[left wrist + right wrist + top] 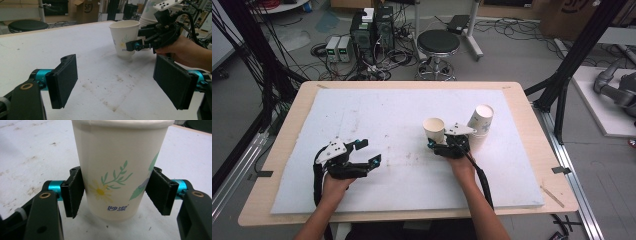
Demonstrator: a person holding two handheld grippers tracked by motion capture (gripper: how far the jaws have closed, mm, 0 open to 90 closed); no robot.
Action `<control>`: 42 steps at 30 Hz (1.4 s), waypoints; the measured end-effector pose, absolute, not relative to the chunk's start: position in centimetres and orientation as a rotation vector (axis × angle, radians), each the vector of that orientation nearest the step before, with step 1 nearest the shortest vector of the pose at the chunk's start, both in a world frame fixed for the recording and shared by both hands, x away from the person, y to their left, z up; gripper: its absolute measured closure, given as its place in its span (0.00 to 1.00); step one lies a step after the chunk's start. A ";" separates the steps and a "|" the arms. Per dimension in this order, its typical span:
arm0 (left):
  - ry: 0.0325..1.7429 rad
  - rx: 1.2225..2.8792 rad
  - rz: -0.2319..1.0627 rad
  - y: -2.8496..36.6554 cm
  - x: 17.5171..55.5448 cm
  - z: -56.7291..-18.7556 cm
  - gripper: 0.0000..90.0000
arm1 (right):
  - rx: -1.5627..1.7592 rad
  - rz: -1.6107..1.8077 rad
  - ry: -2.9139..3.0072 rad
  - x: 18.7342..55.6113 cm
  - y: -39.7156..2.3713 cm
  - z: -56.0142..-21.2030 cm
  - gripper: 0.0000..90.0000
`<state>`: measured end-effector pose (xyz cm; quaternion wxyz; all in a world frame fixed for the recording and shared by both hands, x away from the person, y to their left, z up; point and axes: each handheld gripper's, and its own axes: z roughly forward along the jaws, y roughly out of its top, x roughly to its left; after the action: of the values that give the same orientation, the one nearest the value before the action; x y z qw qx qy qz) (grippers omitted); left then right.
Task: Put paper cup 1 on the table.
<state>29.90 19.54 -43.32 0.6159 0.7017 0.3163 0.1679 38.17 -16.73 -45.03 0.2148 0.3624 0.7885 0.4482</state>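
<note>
A white paper cup (433, 128) with a flower print stands upright on the white board (377, 115), right of the middle. My right gripper (436, 141) is shut on it, and in the right gripper view both black pads (73, 192) press the sides of the cup (117, 165) low down. In the left gripper view the cup (123, 35) has its base on or just above the board, with the right gripper (136, 45) and a hand behind it. My left gripper (369, 152) rests at the front left, open, with nothing between its jaws (115, 85).
A stack of paper cups (480, 122) leans just right of the held cup, close to the right gripper. The board lies on a wooden table (297, 115). Beyond the far edge stand a black stool (438, 42), computer boxes and cables on the floor.
</note>
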 end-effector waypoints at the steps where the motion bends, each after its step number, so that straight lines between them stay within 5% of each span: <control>1: 0.730 1.614 0.382 19.5 29.9 -43.3 0.22 | 1.011 1.243 2.185 38.2 -16.7 -45.0 0.39; 24: 0.729 1.624 0.371 19.3 30.0 -43.4 0.22 | 1.030 1.133 2.337 37.9 -17.5 -44.8 0.32; 42: 0.742 1.612 0.351 19.5 30.1 -43.4 0.19 | 0.925 1.280 2.310 32.3 -20.7 -42.8 0.31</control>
<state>30.15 19.53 -43.36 0.6183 0.7004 0.3223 0.1527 32.31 -20.73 -42.78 0.1706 0.3258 0.8133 0.4508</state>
